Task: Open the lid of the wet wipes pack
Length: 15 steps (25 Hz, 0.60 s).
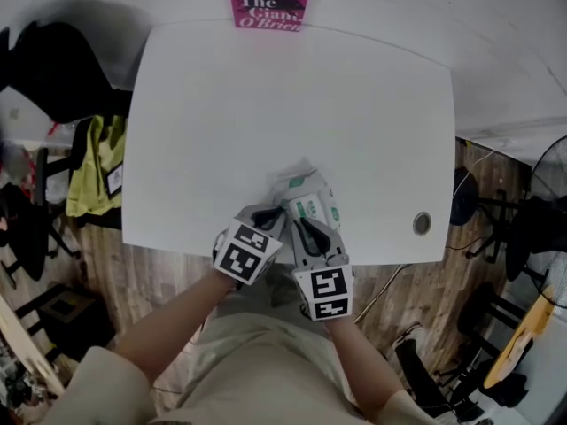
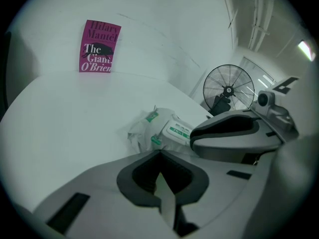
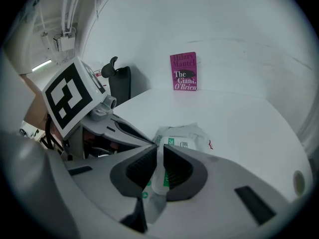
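While the wet wipes pack lies near the bottom edge of the white table, lower middle of the head view, both claws are on it. The left gripper is pinched down on a thin white flap at the pack's near end. The right gripper is clamped narrow on its white-and-green edge. A pink book is at top center.

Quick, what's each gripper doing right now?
Left gripper: closed on a thin edge of the wet wipes pack.
Right gripper: closed on the pack's white, green-printed lid flap, as far as it shows.
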### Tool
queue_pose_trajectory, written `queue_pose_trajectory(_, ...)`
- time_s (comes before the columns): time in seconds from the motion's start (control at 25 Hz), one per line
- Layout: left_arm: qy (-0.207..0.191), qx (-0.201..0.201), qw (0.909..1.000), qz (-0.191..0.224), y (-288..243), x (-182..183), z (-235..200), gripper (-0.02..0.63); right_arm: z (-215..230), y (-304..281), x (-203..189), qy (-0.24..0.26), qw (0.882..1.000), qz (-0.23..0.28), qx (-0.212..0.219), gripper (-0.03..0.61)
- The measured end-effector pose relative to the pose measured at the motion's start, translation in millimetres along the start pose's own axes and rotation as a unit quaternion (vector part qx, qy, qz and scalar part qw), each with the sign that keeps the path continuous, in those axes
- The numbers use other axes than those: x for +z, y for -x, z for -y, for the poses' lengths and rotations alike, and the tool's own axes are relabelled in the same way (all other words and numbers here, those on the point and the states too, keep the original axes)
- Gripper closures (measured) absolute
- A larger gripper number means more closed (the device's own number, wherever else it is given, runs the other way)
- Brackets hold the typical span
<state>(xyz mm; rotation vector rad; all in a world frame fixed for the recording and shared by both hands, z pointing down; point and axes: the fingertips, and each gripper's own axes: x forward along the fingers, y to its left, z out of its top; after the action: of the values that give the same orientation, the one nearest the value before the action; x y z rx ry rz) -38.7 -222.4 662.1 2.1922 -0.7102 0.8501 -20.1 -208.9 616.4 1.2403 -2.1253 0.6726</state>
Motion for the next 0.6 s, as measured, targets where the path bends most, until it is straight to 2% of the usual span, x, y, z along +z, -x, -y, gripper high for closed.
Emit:
queue_pose_trajectory(0.36,0.000,-0.003,1.0000,-0.007,0,-2,-2,0.592,1,11,13,0.007,1.000,-0.001,-0.005,0.534)
queue_pose_trajectory(0.6,-0.005,-0.003,0.9999,-0.013,-1,-2,-2,0.592,25,28,32,0.013,0.999,0.027,-0.044,0.541)
